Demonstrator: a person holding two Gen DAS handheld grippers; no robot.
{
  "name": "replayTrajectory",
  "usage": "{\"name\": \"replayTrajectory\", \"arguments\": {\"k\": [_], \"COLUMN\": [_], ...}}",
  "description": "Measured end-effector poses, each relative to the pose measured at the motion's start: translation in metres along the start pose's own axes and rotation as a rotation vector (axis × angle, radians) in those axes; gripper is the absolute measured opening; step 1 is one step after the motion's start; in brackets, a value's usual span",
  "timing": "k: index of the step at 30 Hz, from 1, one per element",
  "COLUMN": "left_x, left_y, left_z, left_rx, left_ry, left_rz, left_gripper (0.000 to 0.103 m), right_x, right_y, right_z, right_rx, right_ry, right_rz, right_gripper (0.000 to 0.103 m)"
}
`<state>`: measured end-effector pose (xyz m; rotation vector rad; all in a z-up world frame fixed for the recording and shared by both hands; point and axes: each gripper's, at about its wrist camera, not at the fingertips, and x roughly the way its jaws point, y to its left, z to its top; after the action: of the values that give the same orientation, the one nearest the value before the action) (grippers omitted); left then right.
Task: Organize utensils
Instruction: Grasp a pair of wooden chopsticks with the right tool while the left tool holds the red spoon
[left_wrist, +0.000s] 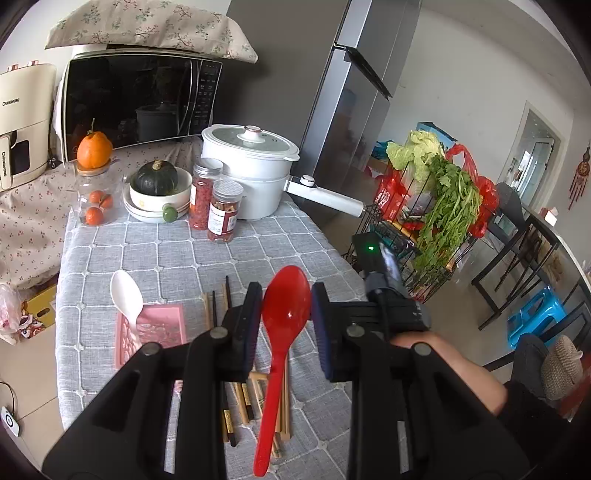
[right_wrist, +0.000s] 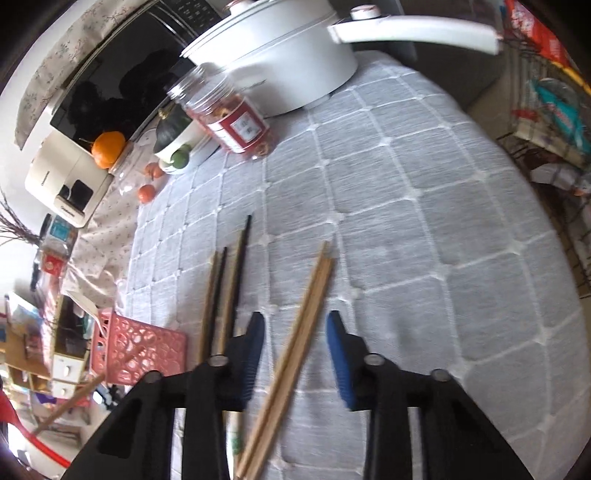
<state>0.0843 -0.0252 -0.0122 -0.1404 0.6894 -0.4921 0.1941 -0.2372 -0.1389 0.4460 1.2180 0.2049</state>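
Observation:
My left gripper (left_wrist: 286, 288) is shut on a red plastic spoon (left_wrist: 275, 387), pads against the sides of its bowl, and holds it above the grey checked tablecloth (left_wrist: 177, 258). Beneath it lie several wooden and black chopsticks (left_wrist: 236, 402). A pink perforated basket (left_wrist: 155, 328) to the left holds a white spoon (left_wrist: 127, 295). In the right wrist view my right gripper (right_wrist: 295, 315) points down at the table. A pair of wooden chopsticks (right_wrist: 306, 299) runs diagonally between its narrow-set jaws, a gap showing on each side. More chopsticks (right_wrist: 225, 291) lie left of it, beside the pink basket (right_wrist: 140, 347).
At the back of the table stand a white pot (left_wrist: 251, 173) with a long handle, two red-filled jars (left_wrist: 221, 210), bowls holding a dark squash (left_wrist: 157, 177) and a microwave (left_wrist: 136, 103). A wire rack of greens (left_wrist: 439, 206) stands off the table's right edge. A forearm (left_wrist: 454, 354) is at lower right.

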Motion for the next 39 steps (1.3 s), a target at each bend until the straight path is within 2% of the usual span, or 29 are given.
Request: {"name": "replayTrajectory", "arguments": {"k": [3,7,10,15,17,19,26,30,34,39], "left_x": [-0.003,-0.005,-0.007,-0.008,-0.008,-0.009,-0.014,-0.011,-0.008,-0.006], "left_y": [0.003,0.007,0.008,0.008,0.007,0.007,0.008,0.006,0.004,0.007], "left_z": [0.0,0.0,0.0,0.0,0.0,0.0,0.001,0.002,0.001,0.0], "left_rx": [-0.02,-0.031,-0.038,-0.042,-0.043,-0.042,-0.043,-0.047,-0.043,-0.051], "left_ry": [-0.002,-0.005,-0.006,-0.01,-0.007,-0.006,-0.017,-0.015,-0.006,0.002], "left_rz": [-0.009,-0.013,-0.017,-0.022,-0.024,-0.025,-0.028,-0.031,-0.03,-0.026], "left_gripper": [0.029,0.029,0.029,0.029,0.029,0.029,0.029,0.029,0.029,0.029], "right_x": [0.016,0.04,0.049,0.055,0.059,0.062,0.039,0.027,0.036,0.04], "right_y": [0.009,0.011,0.009,0.019,0.029,0.035,0.016,-0.004,-0.017,-0.007], "right_z": [0.005,0.006,0.006,0.007,0.005,0.003,0.012,0.013,0.011,0.009], "right_rx": [-0.011,0.002,0.017,-0.018,-0.053,-0.083,-0.012,0.031,0.045,0.01], "right_ry": [0.023,0.07,0.08,0.077,0.108,0.114,0.077,0.057,0.09,0.077], "right_rz": [0.032,0.011,-0.038,-0.103,-0.21,-0.252,-0.209,-0.219,-0.242,-0.255], "right_gripper": [0.019,0.016,0.01,0.009,0.01,0.01,0.013,0.013,0.013,0.012]}}
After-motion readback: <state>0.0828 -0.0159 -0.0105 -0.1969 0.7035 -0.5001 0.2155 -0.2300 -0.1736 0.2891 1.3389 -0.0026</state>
